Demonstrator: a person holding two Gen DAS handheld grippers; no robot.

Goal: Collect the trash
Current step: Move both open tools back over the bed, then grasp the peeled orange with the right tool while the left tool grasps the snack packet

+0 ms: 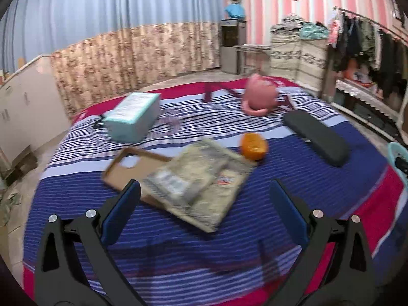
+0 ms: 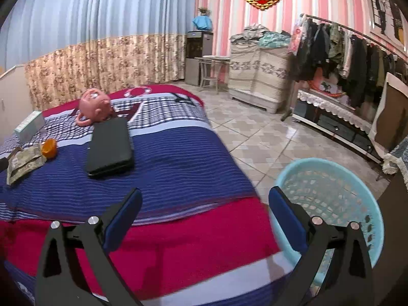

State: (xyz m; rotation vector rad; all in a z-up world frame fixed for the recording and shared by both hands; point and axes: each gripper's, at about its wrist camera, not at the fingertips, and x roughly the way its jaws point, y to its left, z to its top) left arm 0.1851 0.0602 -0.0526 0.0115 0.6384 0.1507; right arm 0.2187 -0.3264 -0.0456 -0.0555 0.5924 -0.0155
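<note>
Blue and red striped bedspread [image 1: 293, 178] fills most of both views, with the stuff scattered on top of it. In the left wrist view, the left hand-held gripper [image 1: 204, 191] sits at the bottom of the frame with its fingers spread wide, nothing between them. Right past the tips, mid-frame, lies a crumpled wrapper [image 1: 201, 176] resting partly over a flat piece of cardboard [image 1: 127, 163]. An orange lump [image 1: 253, 146] sits just beside the wrapper's upper right corner. Further up there's a pale teal box [image 1: 134, 116] at the left, a pink toy [image 1: 260, 95] near the top middle, and a black case [image 1: 316, 136] at the right.

The right hand-held gripper [image 2: 205, 199] is also wide open and empty, hovering over the near edge of the bed. A light blue basket [image 2: 357, 176] stands on the tiled floor [image 2: 255, 132] at the lower right, touching the bed's side.
</note>
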